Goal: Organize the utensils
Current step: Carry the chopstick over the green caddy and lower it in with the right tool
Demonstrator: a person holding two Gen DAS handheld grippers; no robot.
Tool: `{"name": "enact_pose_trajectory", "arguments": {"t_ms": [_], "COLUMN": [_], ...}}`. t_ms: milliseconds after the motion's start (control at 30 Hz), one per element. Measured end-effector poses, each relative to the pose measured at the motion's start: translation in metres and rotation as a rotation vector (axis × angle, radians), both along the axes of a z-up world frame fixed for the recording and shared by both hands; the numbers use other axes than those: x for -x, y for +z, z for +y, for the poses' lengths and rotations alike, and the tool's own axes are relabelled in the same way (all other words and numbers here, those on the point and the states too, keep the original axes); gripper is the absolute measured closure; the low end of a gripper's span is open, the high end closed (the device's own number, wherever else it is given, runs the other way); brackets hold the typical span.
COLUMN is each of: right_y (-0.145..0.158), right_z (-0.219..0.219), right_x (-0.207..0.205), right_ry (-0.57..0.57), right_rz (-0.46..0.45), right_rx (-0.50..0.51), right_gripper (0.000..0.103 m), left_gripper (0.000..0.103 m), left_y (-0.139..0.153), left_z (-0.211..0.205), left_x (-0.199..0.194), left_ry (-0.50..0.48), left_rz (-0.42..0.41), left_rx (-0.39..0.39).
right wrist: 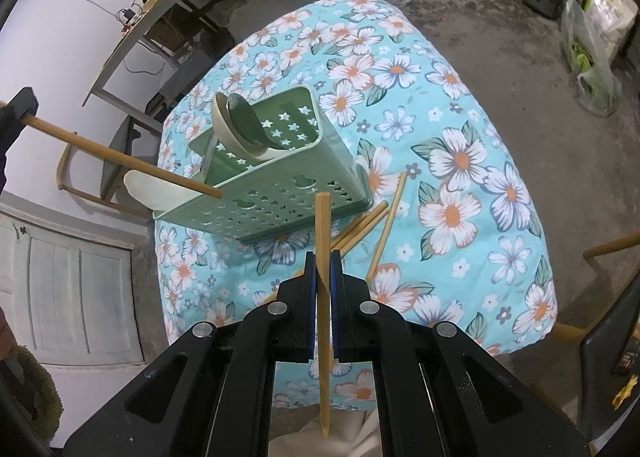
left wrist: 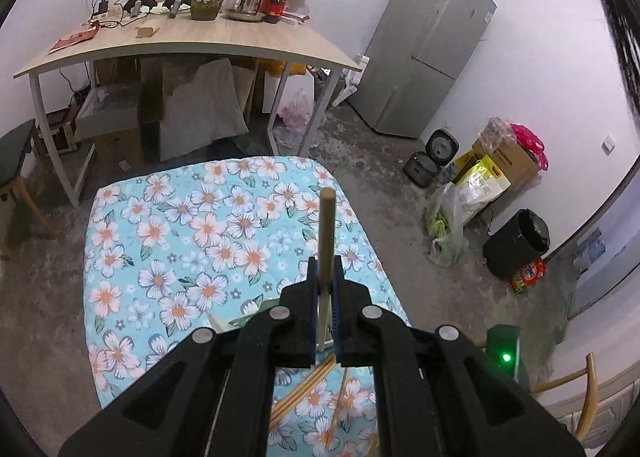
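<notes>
My left gripper (left wrist: pixel 325 269) is shut on a wooden chopstick (left wrist: pixel 326 233) that points up and away from me. In the right wrist view that chopstick (right wrist: pixel 120 159) reaches from the left gripper (right wrist: pixel 24 101) down to the rim of the green utensil holder (right wrist: pixel 276 201). The holder stands on the floral tablecloth (right wrist: pixel 460 161) and holds two spoons (right wrist: pixel 240 125). My right gripper (right wrist: pixel 323 261) is shut on another chopstick (right wrist: pixel 322 225), held just in front of the holder. Several loose chopsticks (right wrist: pixel 384 225) lie on the cloth beside the holder.
A wooden desk (left wrist: pixel 180 45) crowded with jars and bottles stands beyond the table. A grey fridge (left wrist: pixel 424 49), rice cookers (left wrist: pixel 432 157), bags and boxes (left wrist: pixel 488 177) sit on the floor at the right. A chair (right wrist: pixel 92 177) stands to the left.
</notes>
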State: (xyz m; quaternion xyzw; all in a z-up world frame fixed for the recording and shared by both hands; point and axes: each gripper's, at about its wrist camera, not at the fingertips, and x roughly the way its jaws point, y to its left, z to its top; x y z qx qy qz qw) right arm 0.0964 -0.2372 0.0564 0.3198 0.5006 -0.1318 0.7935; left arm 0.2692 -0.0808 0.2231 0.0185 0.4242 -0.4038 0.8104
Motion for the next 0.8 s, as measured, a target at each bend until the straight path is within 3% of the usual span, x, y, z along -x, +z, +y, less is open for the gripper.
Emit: {"name": "enact_pose_trajectory", "arguments": {"t_ms": [233,533,800], "right_y": [-0.005,-0.009,-0.009], "right_z": [-0.002,-0.004,-0.004], "right_x": [0.003,0.001,-0.003], "right_ry": [-0.002,-0.004,0.004], "right_rz": [0.008,0.012,0.012], "right_rx": [-0.008,-0.027,-0.028], "right_gripper": [0.099,0.099,0.099], "left_gripper": [0.098,0.098,0.098], "left_y": [-0.018,0.004,-0.001], "left_z": [-0.007,-0.006,-0.009], "left_x": [0.003,-0.004,-0.007], "left_ry": [-0.003,0.01,0.026], "left_rz": [-0.032,-0.045,-0.042], "left_rx": [-0.043,0.032,0.032]}}
